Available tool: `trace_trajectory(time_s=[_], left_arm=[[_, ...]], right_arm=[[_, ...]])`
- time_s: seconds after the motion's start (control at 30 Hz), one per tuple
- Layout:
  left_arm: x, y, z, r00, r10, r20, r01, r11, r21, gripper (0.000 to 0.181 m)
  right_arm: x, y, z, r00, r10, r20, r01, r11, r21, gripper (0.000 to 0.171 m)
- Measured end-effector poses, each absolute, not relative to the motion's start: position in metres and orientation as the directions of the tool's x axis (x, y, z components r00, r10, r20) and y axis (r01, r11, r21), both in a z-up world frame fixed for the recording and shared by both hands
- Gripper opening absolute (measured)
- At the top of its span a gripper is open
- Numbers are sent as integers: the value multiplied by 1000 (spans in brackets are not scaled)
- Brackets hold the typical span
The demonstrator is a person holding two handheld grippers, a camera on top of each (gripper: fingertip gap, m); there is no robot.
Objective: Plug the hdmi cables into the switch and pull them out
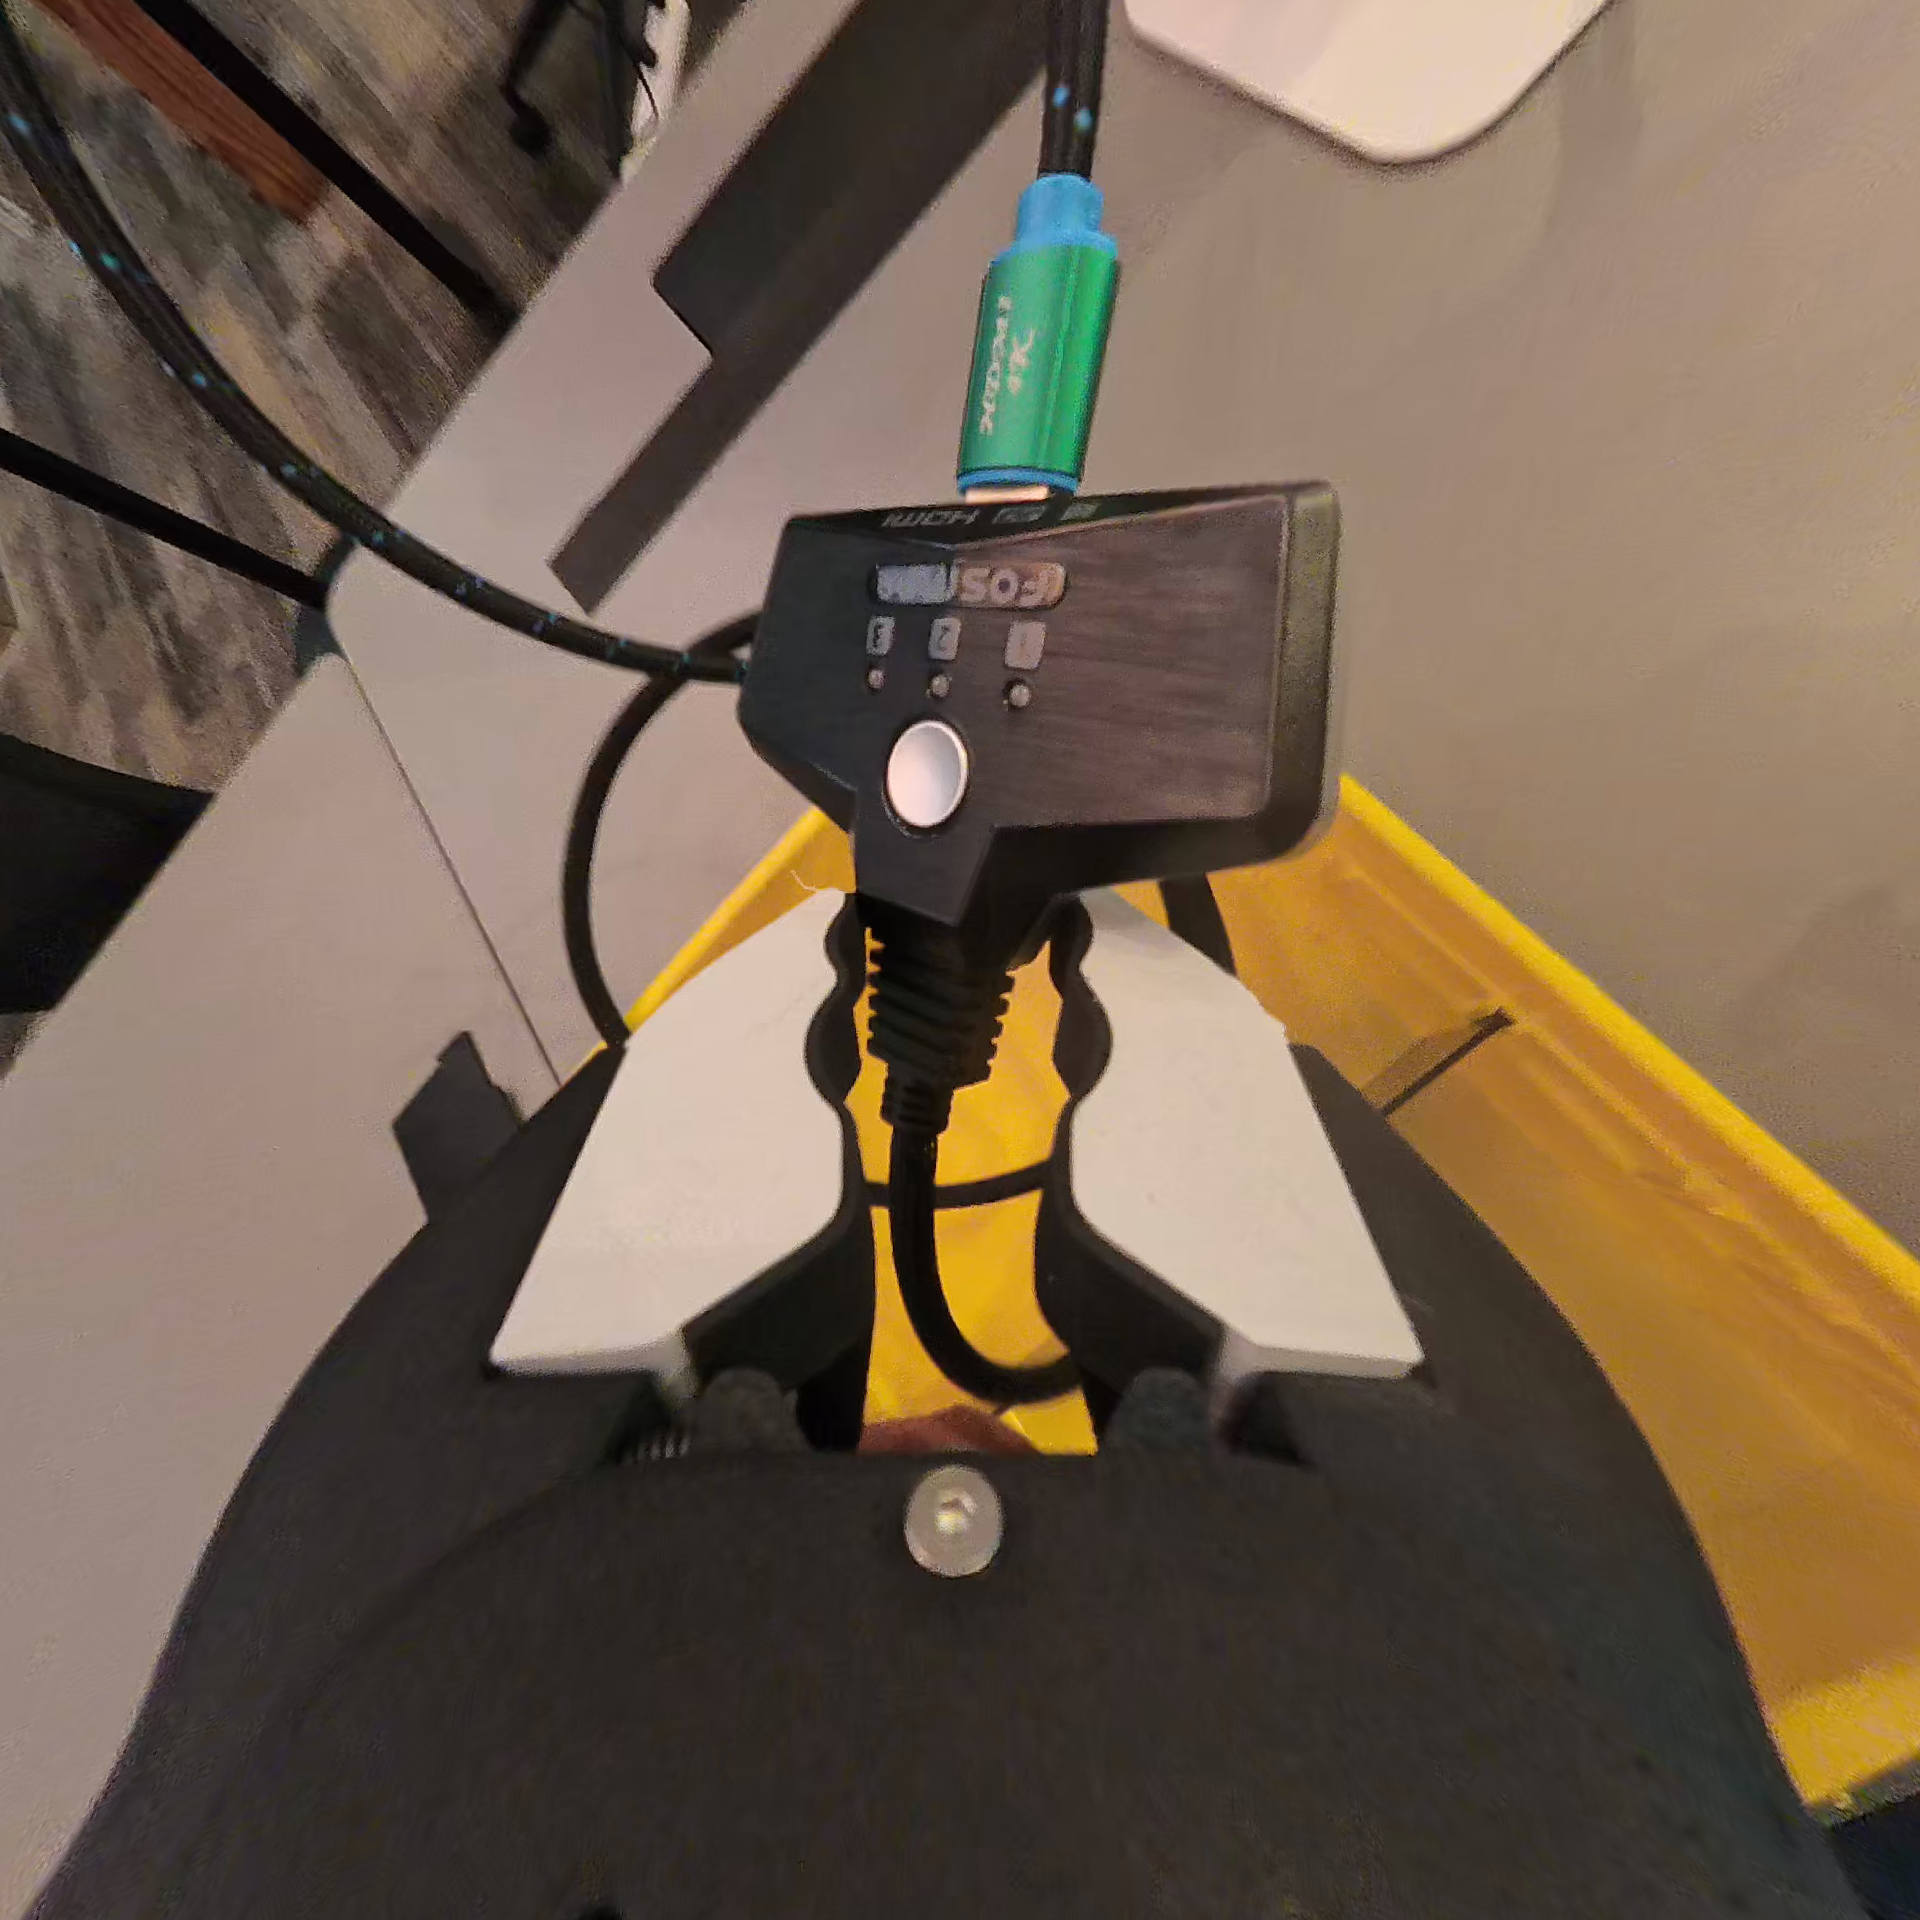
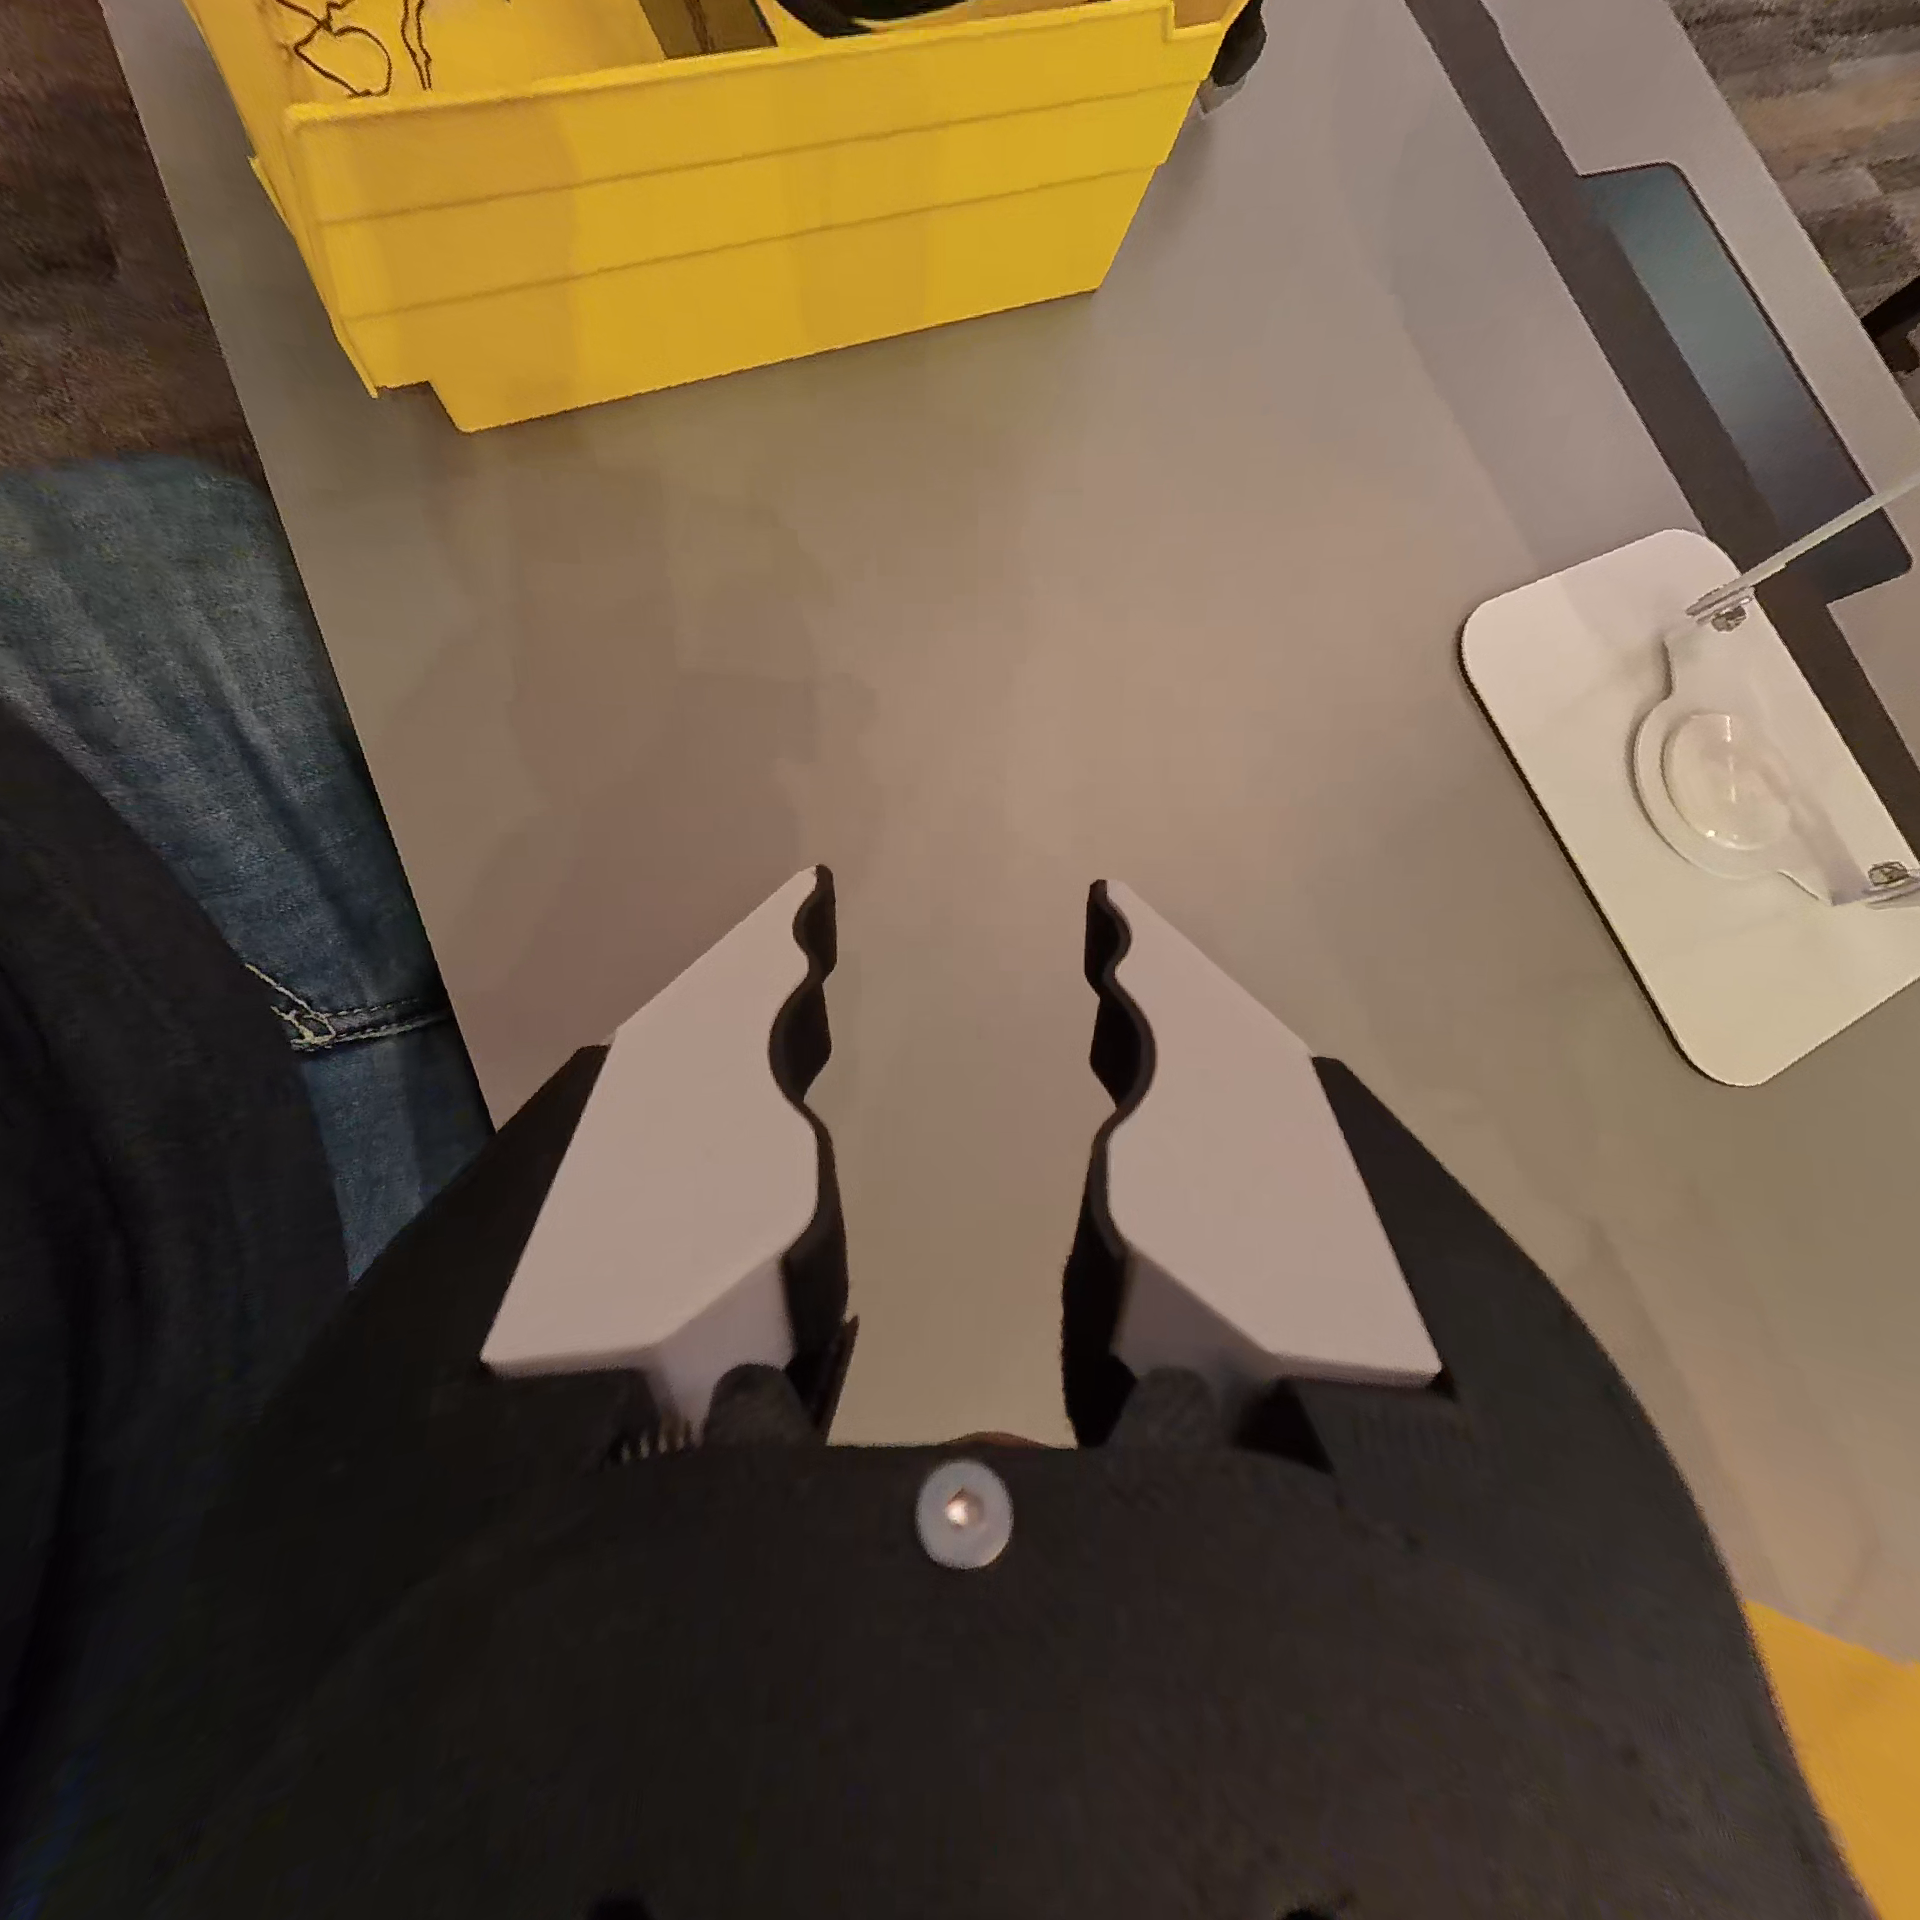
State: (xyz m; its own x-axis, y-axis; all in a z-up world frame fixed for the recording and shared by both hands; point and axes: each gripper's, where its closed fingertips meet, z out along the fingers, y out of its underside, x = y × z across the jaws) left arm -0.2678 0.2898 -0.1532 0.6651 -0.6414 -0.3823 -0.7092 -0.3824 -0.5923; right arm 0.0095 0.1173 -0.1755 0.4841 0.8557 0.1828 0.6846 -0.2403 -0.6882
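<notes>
The left gripper (image 1: 956, 935) is clamped on the ribbed strain relief at the narrow neck of the black switch (image 1: 1039, 686), which it holds above the grey table (image 1: 1558, 520) and over the rim of a yellow bin (image 1: 1558, 1143). The switch's wide end points away from the camera and its neck points back toward it, with its own thin black lead (image 1: 925, 1247) curling down between the fingers. One hdmi plug (image 1: 1039, 364), green metal with a blue collar, stands seated in a port on the far edge of the switch; its long axis runs straight away from the switch, in line with the neck, and its braided cable (image 1: 1070, 94) carries on out of the top of the view. A second braided cable (image 1: 312, 488) sweeps in from the left and reaches the switch's left side (its plug is hidden behind the body). The top face shows one round silver button (image 1: 925, 774) and three small indicator dots. The right gripper (image 2: 961, 894) hangs over bare table with its fingers apart, holding nothing; the yellow bin (image 2: 727, 260) sits beyond it, a white stand base (image 2: 1590, 769) to its right, and a denim-clad leg (image 2: 208, 727) at the left.
</notes>
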Motion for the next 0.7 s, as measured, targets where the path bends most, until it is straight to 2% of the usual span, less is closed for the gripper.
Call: trace_trajectory(time_s=[0.1, 0.3, 0.5, 0.7], left_arm=[[-258, 287, -123, 669, -619, -412, -695, -323, -643, 32], [-234, 272, -82, 622, -599, -505, -733, -219, -644, 31], [-201, 251, -38, 608, -594, -526, -701, -90, -708, 31], [-166, 223, -18, 553, -648, -523, -684, 6, -729, 31]], right_arm=[[9, 118, -178, 487, 854, 182, 682, -242, -690, 46], [2, 114, -182, 476, 860, 186, 689, -233, -687, 46], [2, 111, -181, 487, 858, 164, 666, -243, -706, 46], [2, 109, -171, 502, 847, 173, 628, -220, -747, 47]])
